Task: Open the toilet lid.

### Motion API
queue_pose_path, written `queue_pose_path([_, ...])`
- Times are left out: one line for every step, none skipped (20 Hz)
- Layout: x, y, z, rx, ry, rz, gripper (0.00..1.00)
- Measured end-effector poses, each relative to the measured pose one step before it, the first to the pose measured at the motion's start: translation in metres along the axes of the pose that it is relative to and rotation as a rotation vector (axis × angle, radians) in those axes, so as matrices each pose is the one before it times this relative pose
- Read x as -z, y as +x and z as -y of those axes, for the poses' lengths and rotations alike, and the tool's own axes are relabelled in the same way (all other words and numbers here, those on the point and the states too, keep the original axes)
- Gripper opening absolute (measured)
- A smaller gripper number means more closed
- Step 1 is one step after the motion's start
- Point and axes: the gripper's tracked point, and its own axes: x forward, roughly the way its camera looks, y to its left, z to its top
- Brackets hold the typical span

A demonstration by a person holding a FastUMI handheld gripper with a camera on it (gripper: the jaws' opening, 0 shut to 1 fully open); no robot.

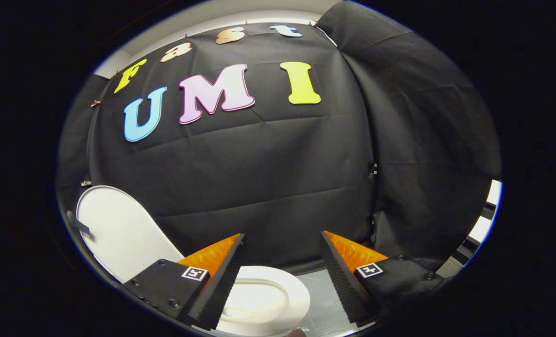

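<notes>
Fisheye gripper camera looks forward and slightly down past spread fingers (282, 238), from close above a white oval toilet bowl (268, 299), facing black cloth wall (268, 178).

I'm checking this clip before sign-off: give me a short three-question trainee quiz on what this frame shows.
1. True or false: the toilet lid is raised, leaning against the black cloth.
2. The tongs are: A) open, holding nothing; B) shut on the lid; C) shut on the seat.
3. Fill in: between and below the fingers lies the white toilet ____.

Key: 1 true; 2 A; 3 seat.
</notes>
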Motion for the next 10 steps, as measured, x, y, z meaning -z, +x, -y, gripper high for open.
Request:
queue_pose_path([0.00546, -0.00016, 0.00138, 0.00019, -0.01838, 0.00173, 0.99])
queue_pose_path([0.00365, 0.00034, 0.00080, -0.00503, -0.01586, 0.00417, 0.99])
queue_pose_path([0.00283, 0.00013, 0.00166, 0.00647, -0.01544, 0.00405, 0.99])
queue_pose_path([0.00083, 0.00039, -0.00134, -0.01063, -0.01258, 0.01291, 0.99])
queue_pose_path([0.00122, -0.00004, -0.00162, -0.00204, -0.01301, 0.00648, 0.99])
queue_pose_path([0.00104, 0.00005, -0.00040, -0.00098, -0.01513, 0.00848, 0.99])
queue_pose_path([0.00062, -0.00113, 0.00052, -0.00178, -0.01086, 0.00638, 0.99])
queue_pose_path([0.00083, 0.00029, 0.00166, 0.00224, -0.00661, 0.00566, 0.99])
queue_pose_path([-0.00083, -0.00087, -0.00111, -0.00314, -0.00537, 0.00929, 0.99])
queue_pose_path([0.00188, -0.00068, 0.00048, 0.00183, -0.00421, 0.00056, 0.99])
